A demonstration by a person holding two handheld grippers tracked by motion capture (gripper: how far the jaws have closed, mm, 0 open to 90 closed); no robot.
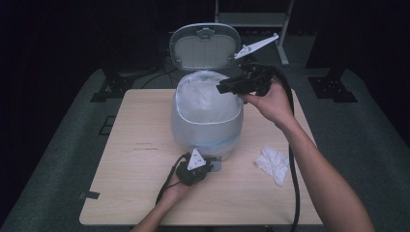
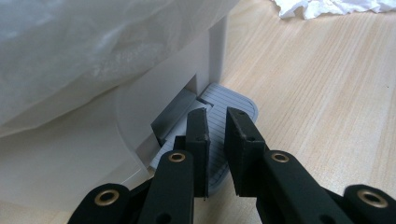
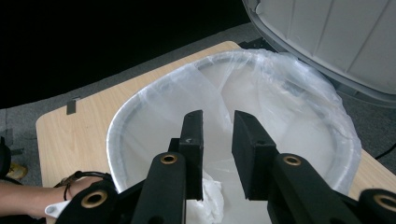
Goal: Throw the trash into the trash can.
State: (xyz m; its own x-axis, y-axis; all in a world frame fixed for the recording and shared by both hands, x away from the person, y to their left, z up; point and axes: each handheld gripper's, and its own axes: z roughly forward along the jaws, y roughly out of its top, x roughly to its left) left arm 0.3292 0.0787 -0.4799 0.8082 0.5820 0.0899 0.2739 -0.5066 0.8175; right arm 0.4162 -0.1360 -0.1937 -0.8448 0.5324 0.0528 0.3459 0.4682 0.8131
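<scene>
High view: pedal bin at frame centre w/ lid up, prob. because left gripper, pressed together, bears on the pedal at lower centre; crumpled tissue lies on the surface at right. Left gripper view: nothing between the jaws, tips over pedal. Right gripper view: right gripper spread over the bin liner, nothing pinched; white wad inside at bottom centre.

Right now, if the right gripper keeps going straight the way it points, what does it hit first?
Probably the crumpled white tissue lying in the bin liner, just below the right gripper; its jaws have nothing between them. Depth is hard to judge.
</scene>
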